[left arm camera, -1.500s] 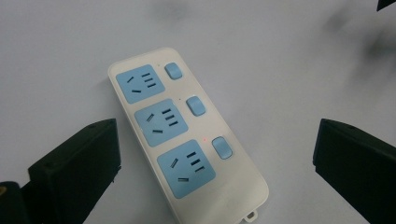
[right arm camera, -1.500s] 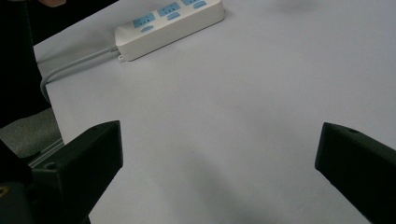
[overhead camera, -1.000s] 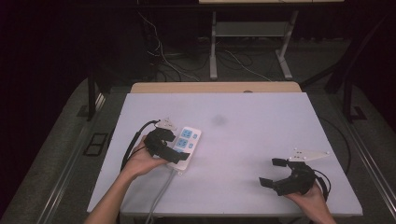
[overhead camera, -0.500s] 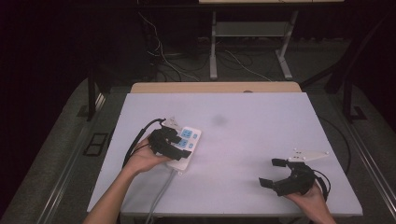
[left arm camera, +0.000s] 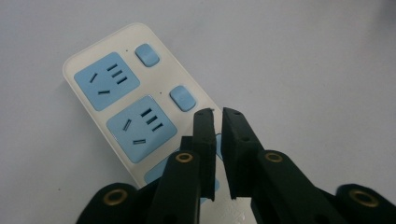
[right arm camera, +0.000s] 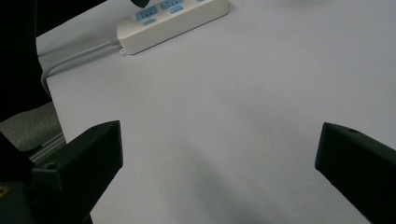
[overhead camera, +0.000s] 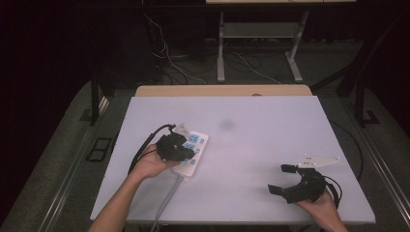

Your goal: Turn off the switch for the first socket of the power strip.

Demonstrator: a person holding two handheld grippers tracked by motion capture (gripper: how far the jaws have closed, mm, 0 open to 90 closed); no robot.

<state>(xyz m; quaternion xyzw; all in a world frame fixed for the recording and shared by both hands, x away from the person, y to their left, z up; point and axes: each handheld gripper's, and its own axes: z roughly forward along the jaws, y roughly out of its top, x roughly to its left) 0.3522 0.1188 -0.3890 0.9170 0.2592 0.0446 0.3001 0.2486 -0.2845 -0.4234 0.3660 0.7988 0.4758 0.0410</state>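
A white power strip (overhead camera: 192, 153) with blue sockets lies on the left half of the white table (overhead camera: 251, 145), angled, well in from the left edge and nearer the front than the back; its grey cord (overhead camera: 164, 205) runs off the front edge. The left gripper (overhead camera: 186, 153) sits right over the strip's near end, its fingers (left arm camera: 205, 140) drawn narrow with only a thin slit between them, poised above the strip beside a blue switch (left arm camera: 182, 98); I cannot tell whether they touch it. The right gripper (overhead camera: 284, 180) rests near the front right corner, fingers (right arm camera: 93, 154) spread wide, gripping nothing. Between the two lies broad bare tabletop, and the whole back half is open. A faint dark smudge (overhead camera: 226, 124) marks the middle. Beyond the back edge, cables trail on a dark floor around a desk frame (overhead camera: 258, 34).
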